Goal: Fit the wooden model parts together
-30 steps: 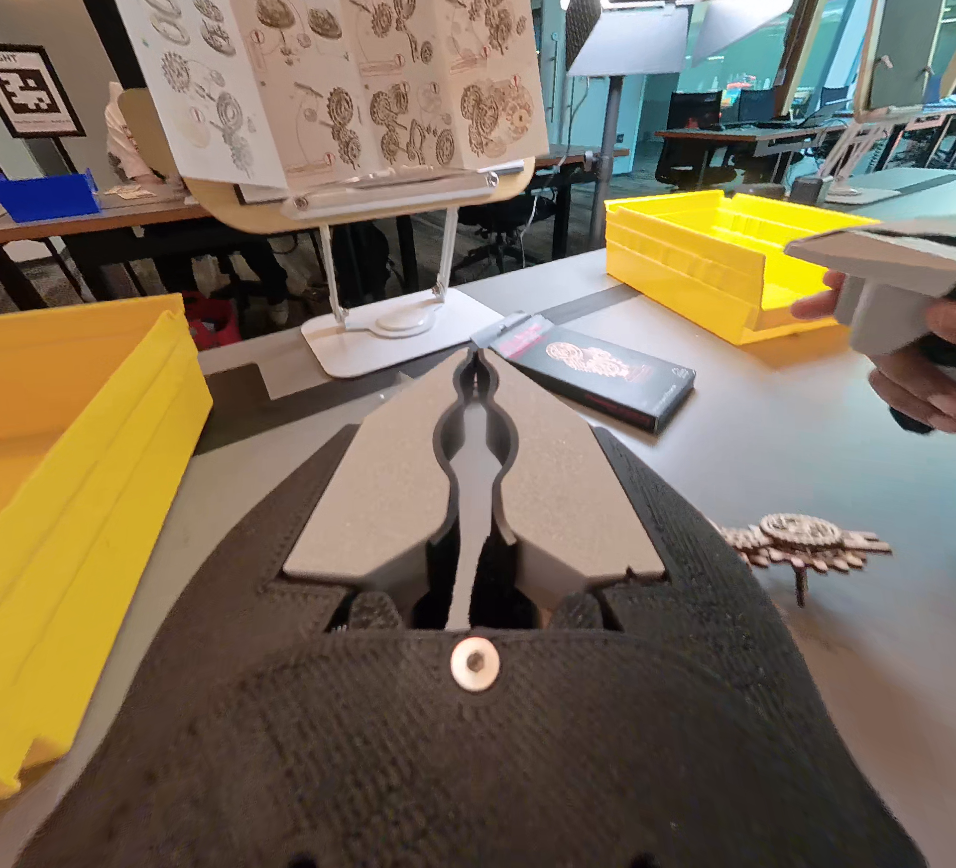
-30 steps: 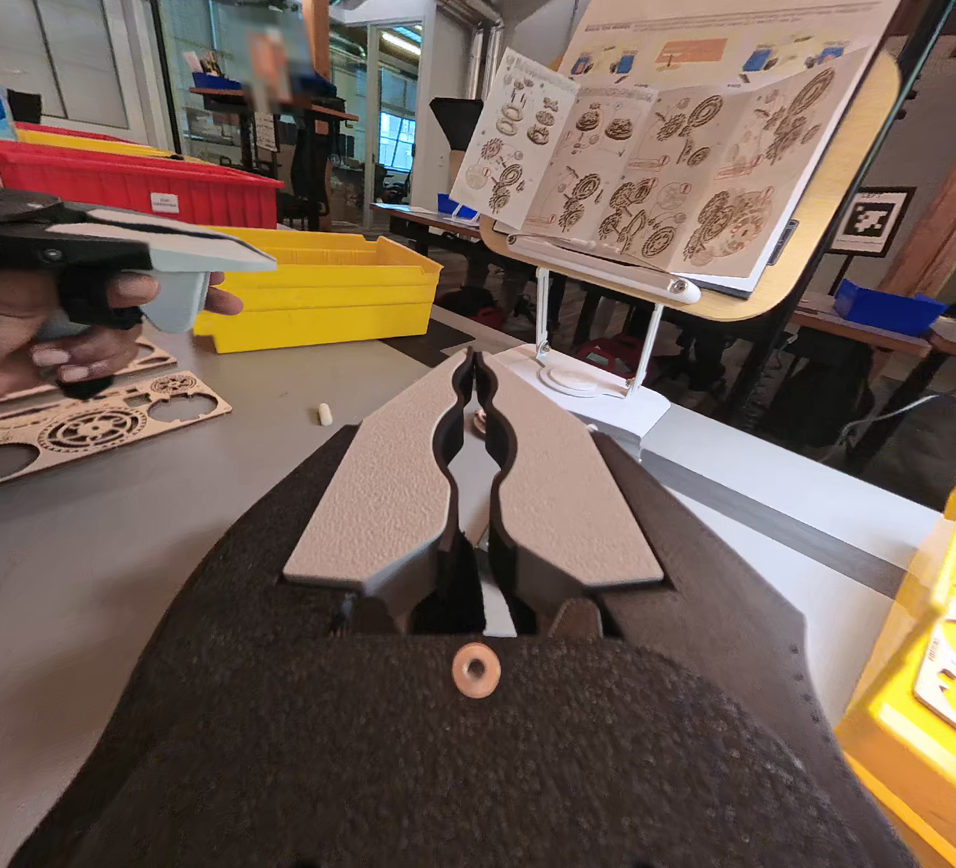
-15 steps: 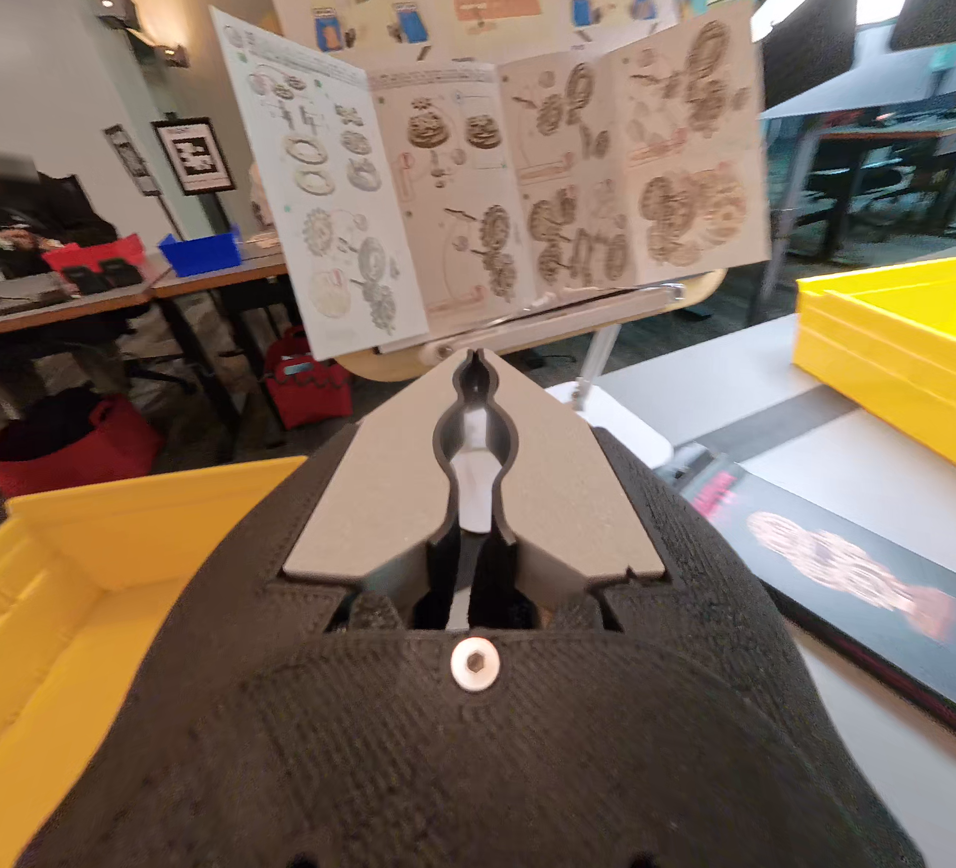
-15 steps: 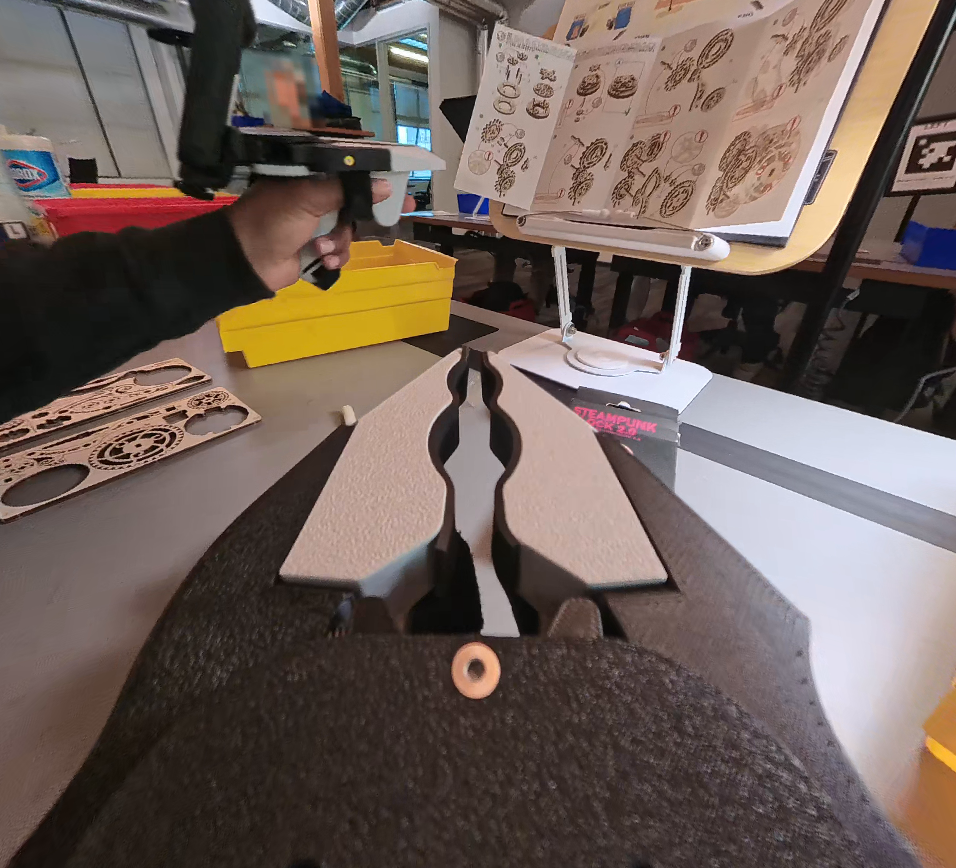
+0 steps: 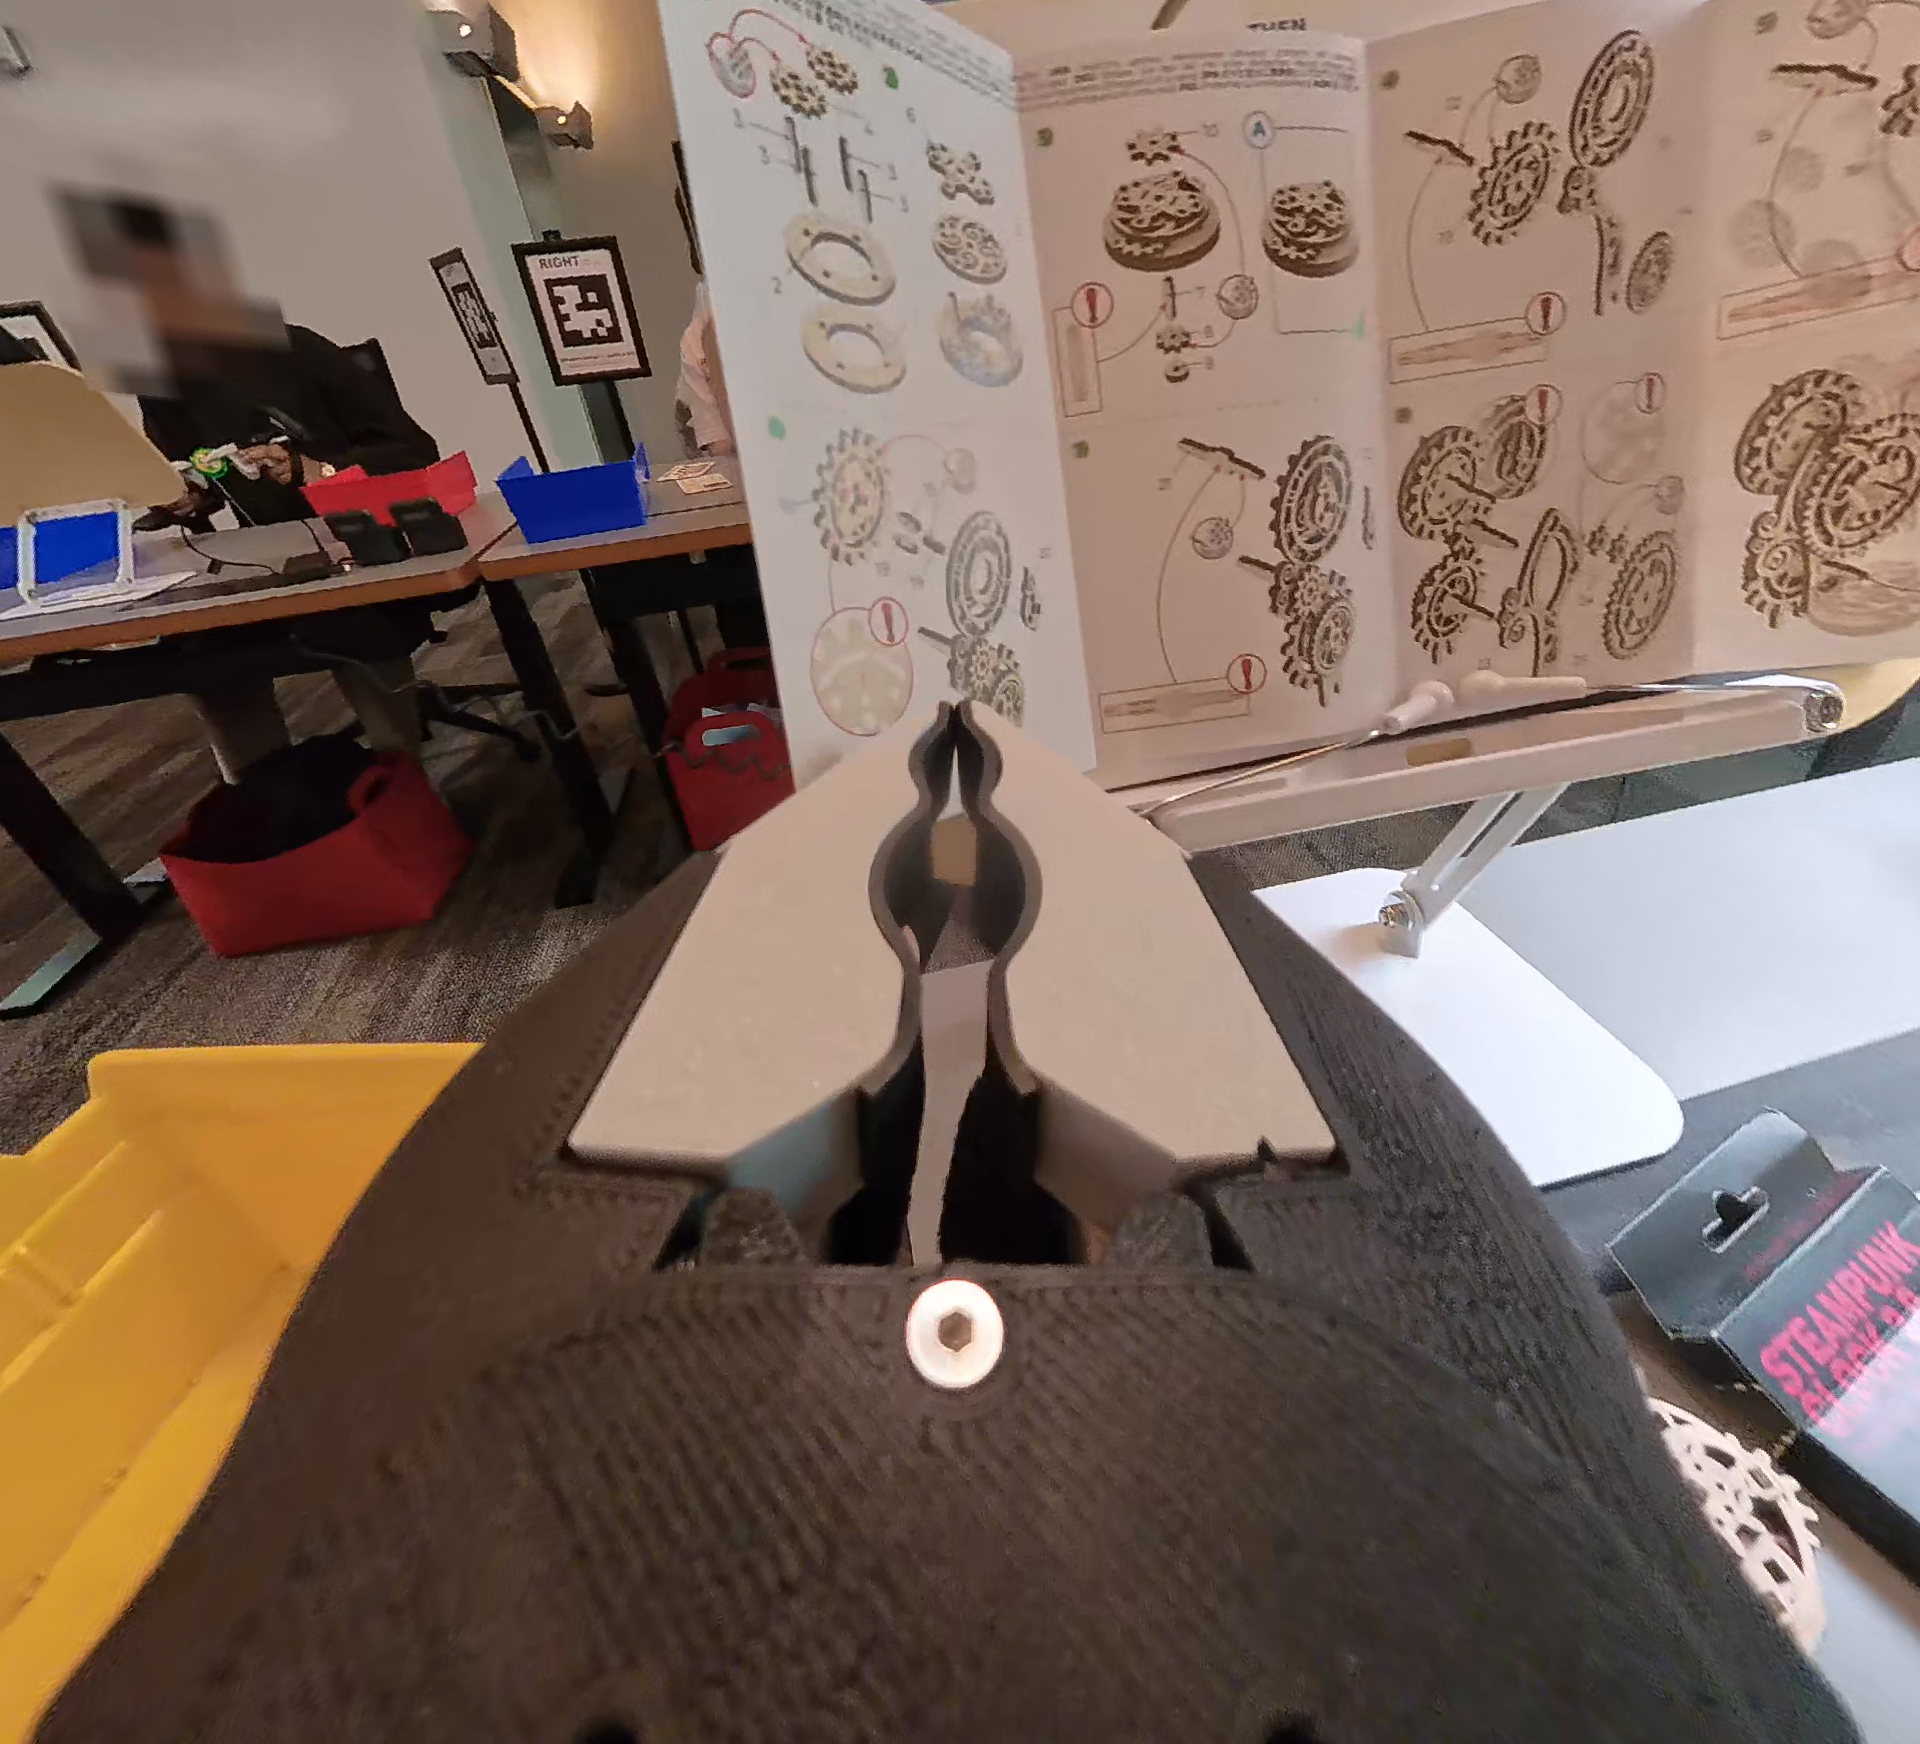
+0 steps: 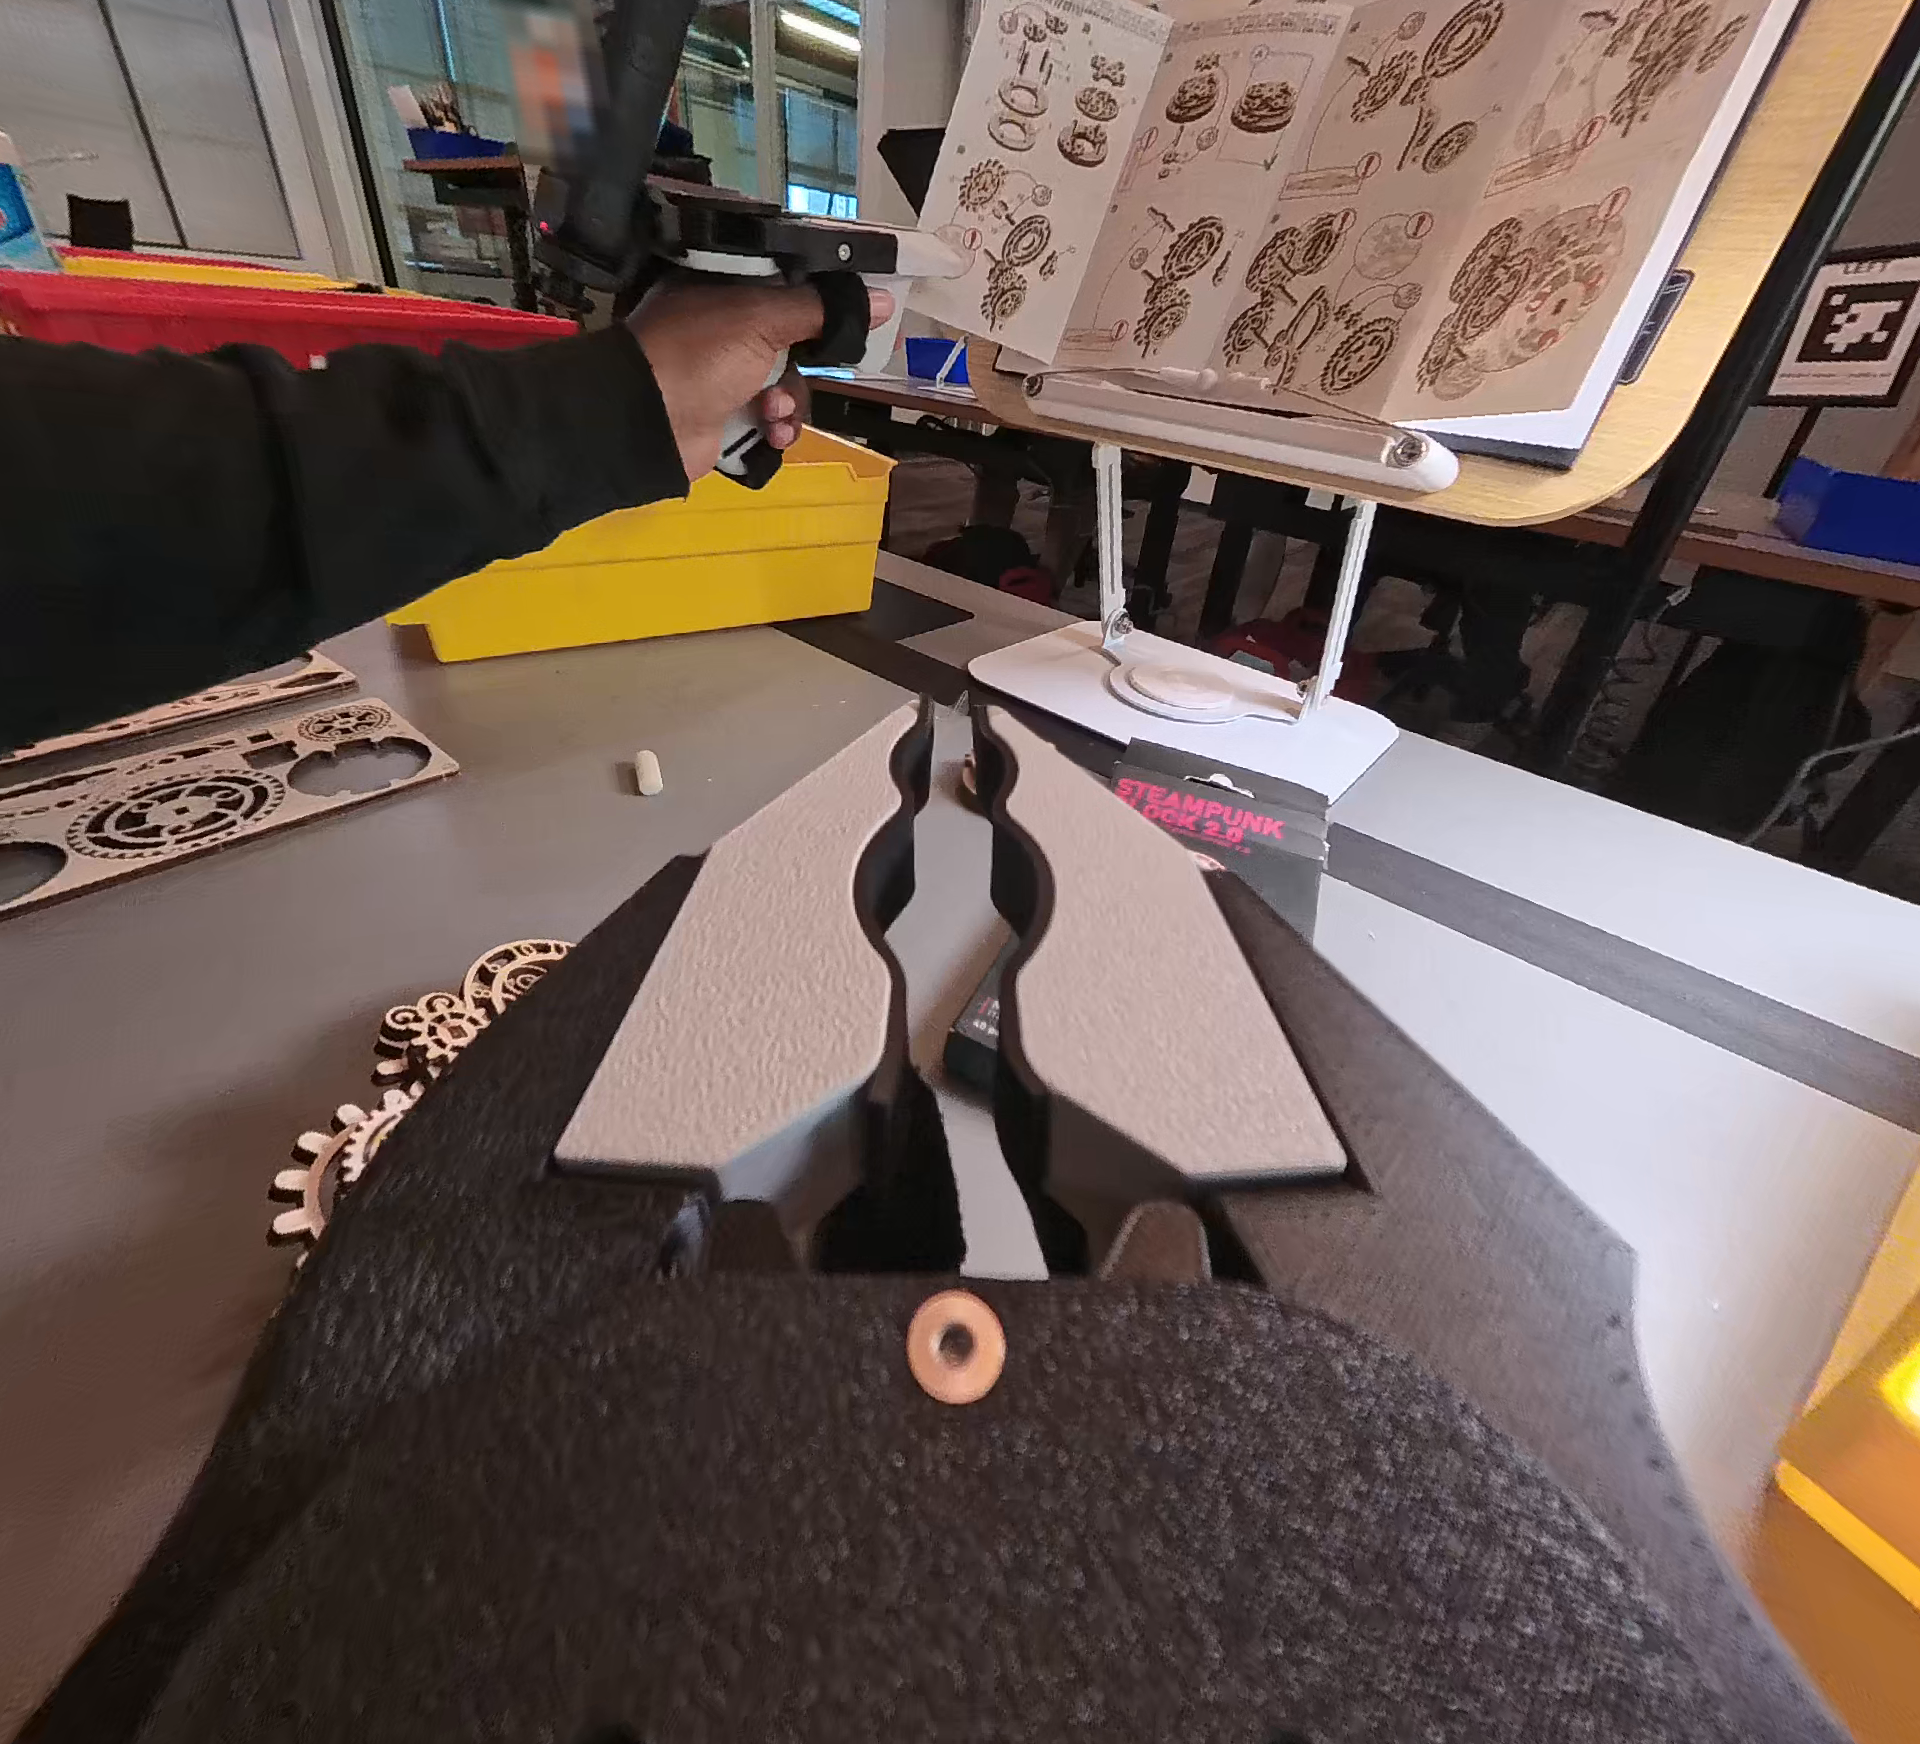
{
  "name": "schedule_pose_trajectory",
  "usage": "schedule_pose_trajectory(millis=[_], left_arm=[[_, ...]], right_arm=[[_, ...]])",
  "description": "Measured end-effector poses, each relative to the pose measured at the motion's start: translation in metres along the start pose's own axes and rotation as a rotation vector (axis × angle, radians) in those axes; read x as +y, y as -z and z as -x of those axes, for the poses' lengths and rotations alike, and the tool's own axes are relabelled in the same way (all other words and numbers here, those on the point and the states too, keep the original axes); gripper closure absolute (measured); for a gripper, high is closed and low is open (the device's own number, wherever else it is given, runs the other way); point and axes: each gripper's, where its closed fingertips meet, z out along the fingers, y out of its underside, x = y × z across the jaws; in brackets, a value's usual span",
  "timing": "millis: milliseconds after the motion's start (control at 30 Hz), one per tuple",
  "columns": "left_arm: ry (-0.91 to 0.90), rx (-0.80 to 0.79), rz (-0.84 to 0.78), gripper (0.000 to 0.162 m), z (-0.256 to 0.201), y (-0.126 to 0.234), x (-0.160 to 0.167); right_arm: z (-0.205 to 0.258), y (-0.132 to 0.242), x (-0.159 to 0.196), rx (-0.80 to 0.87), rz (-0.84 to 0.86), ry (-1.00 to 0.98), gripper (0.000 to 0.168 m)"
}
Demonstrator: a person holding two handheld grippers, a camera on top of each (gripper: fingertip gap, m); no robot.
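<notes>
The left gripper (image 5: 958, 738), jaws pressed together and empty, was raised at the instruction sheet (image 5: 1226, 385) on its stand. The right gripper (image 6: 951, 728), tips slightly parted and holding nothing, hung over the table (image 6: 582, 873). The wooden gear model (image 6: 416, 1060) lay on the table well back and left of its jaws.

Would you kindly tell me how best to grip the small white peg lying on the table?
Grip the white peg across its short middle, from straight above. It lies flat and alone on the grey table, both long sides free for the gripper fingers.
</notes>
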Motion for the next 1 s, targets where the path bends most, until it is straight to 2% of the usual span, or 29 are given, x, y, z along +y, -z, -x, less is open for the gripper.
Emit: schedule_pose_trajectory(millis=[500,1000], left_arm=[[-0.059,-0.064,0.008,0.162,-0.001,-0.033,-0.024],[-0.074,-0.041,0.042,0.162,-0.029,-0.027,-0.009]], right_arm=[[0.002,0.000,0.006,-0.023,0.026,0.008,0.165],[0.004,0.000,0.008,-0.034,0.040,0.017,0.166]])
